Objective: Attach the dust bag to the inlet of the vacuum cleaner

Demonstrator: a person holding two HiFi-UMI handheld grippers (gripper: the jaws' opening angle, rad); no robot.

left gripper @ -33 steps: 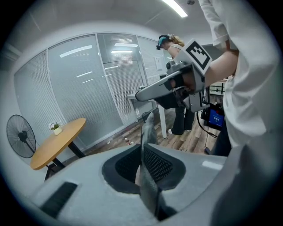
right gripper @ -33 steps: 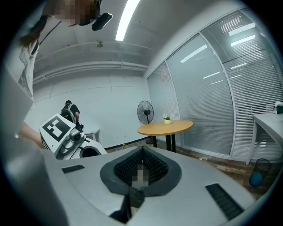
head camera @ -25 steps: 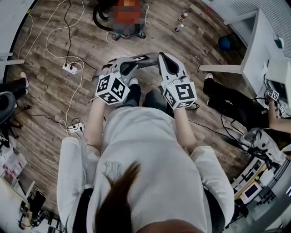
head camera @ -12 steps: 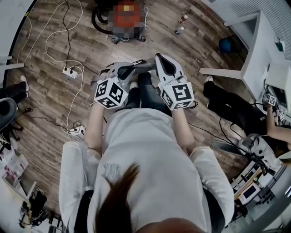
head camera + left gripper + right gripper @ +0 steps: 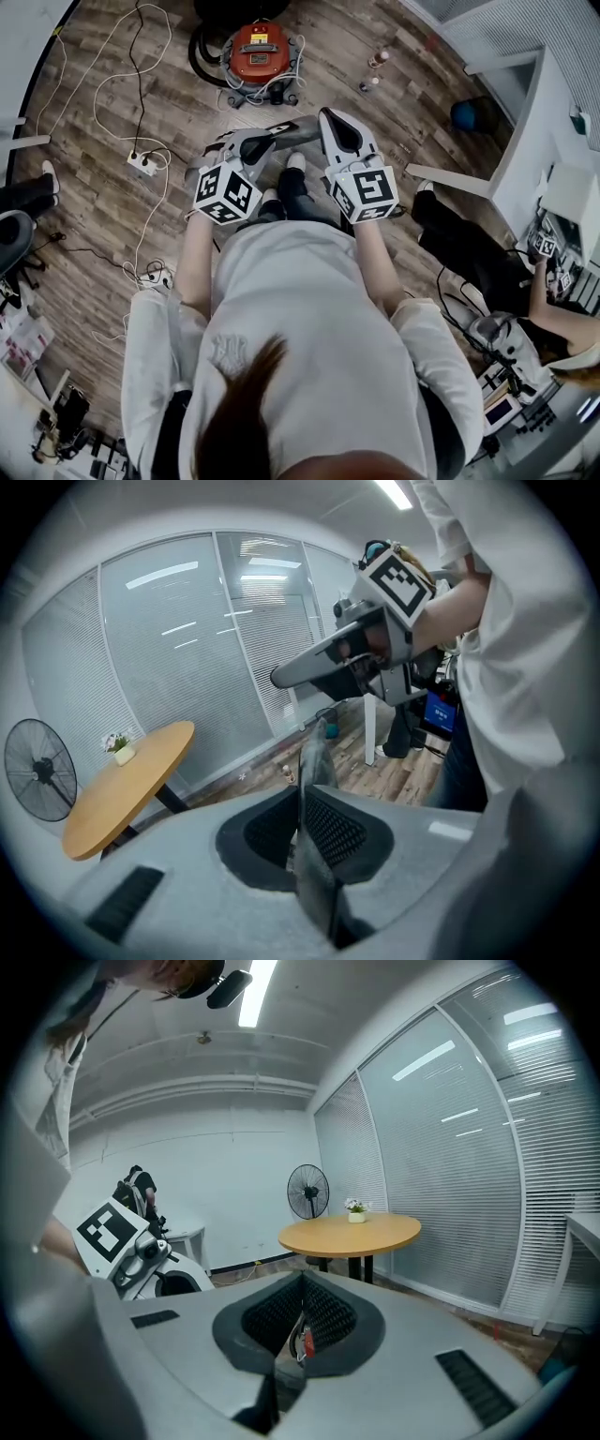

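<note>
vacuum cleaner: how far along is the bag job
Done: nothing fitted; the red vacuum cleaner stands on the floor ahead, untouched. In hand: the left gripper is shut on a thin grey sheet, likely the dust bag. Left: reach the vacuum, fit bag to inlet.

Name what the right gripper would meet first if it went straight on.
Probably the red vacuum cleaner on the floor; a red sliver shows between the jaws of the right gripper, though depth is unclear.

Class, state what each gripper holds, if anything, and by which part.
The left gripper pinches a thin grey sheet, probably the dust bag, by one edge between its jaws. The right gripper is shut on nothing.
</note>
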